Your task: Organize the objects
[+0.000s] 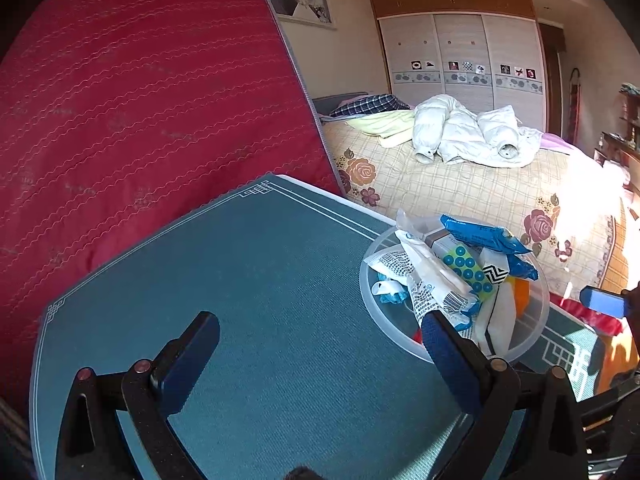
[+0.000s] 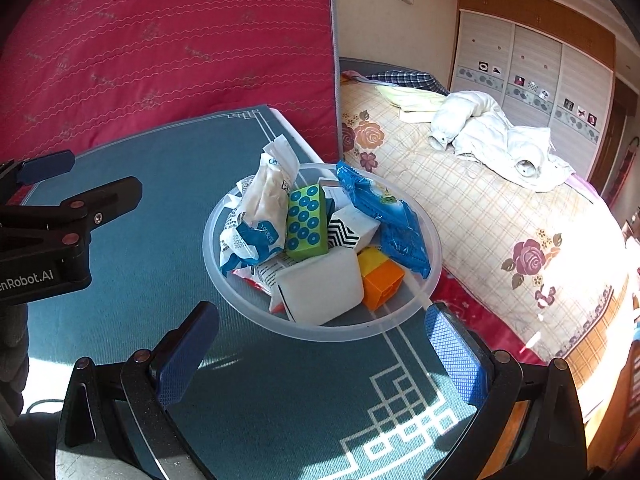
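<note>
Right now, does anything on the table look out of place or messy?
Nothing is spilled. The clear bowl is heaped: a white packet and a blue packet stick up above its rim.

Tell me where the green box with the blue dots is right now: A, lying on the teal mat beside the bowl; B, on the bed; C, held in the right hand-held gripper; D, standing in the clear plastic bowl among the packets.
D: the green box with blue dots stands inside the clear plastic bowl, wedged between a white-and-blue packet and a blue wrapper.
</note>
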